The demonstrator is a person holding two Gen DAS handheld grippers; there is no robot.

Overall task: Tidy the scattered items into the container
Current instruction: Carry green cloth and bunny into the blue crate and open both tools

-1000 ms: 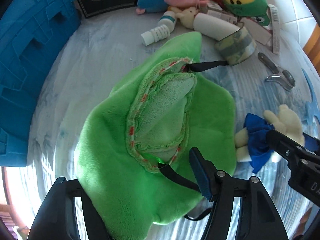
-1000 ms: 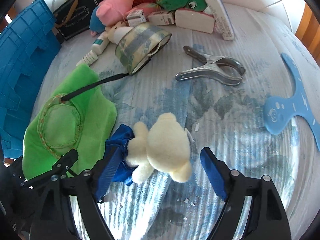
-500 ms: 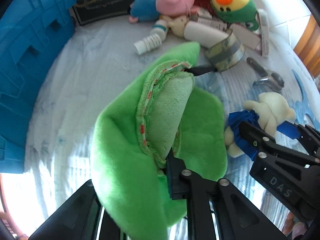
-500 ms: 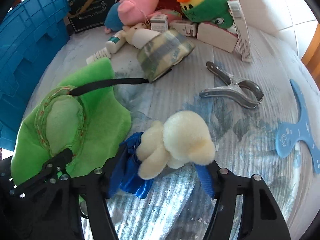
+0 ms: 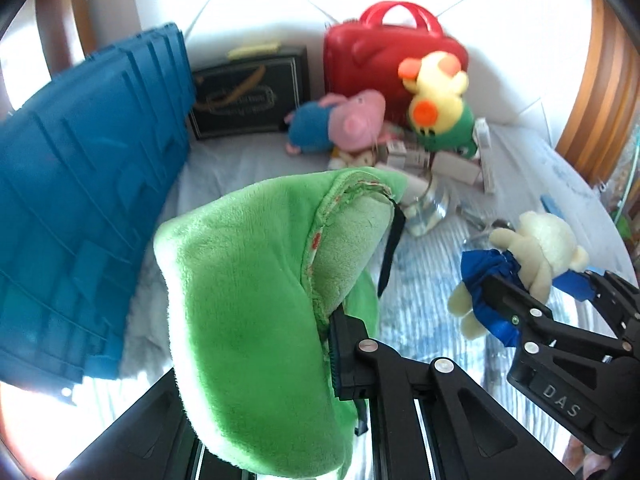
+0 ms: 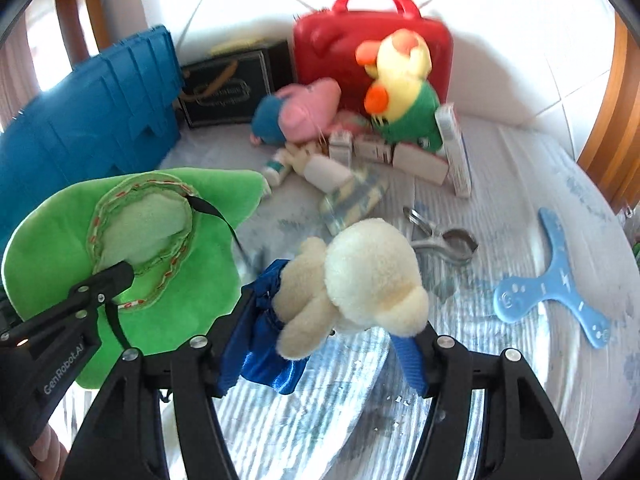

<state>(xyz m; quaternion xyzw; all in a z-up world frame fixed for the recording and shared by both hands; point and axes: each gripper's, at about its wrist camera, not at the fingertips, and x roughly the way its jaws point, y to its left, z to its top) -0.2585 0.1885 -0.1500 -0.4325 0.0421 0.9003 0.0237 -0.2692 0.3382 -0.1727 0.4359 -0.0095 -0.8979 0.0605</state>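
Observation:
My left gripper (image 5: pixel 280 364) is shut on a green plush hat (image 5: pixel 256 292) with a black strap and holds it lifted off the bed; the hat also shows in the right wrist view (image 6: pixel 132 248). My right gripper (image 6: pixel 328 344) is shut on a cream teddy bear in a blue dress (image 6: pixel 360 284) and holds it raised; the bear shows in the left wrist view (image 5: pixel 532 252) too. The blue crate (image 5: pixel 80 208) stands at the left.
On the bed lie a metal clip (image 6: pixel 444 236), a blue boomerang toy (image 6: pixel 560 280), a camouflage tape roll (image 6: pixel 356 196), small boxes and bottles. At the back stand a red case (image 6: pixel 372 40), a black box (image 6: pixel 228 84), a pink pig plush (image 6: pixel 304 112) and a yellow-green bird plush (image 6: pixel 400 88).
Both grippers closed on their items and lifted them off the bed: the left raised the green hat, the right raised the teddy bear. Both views tilted up toward the wall.

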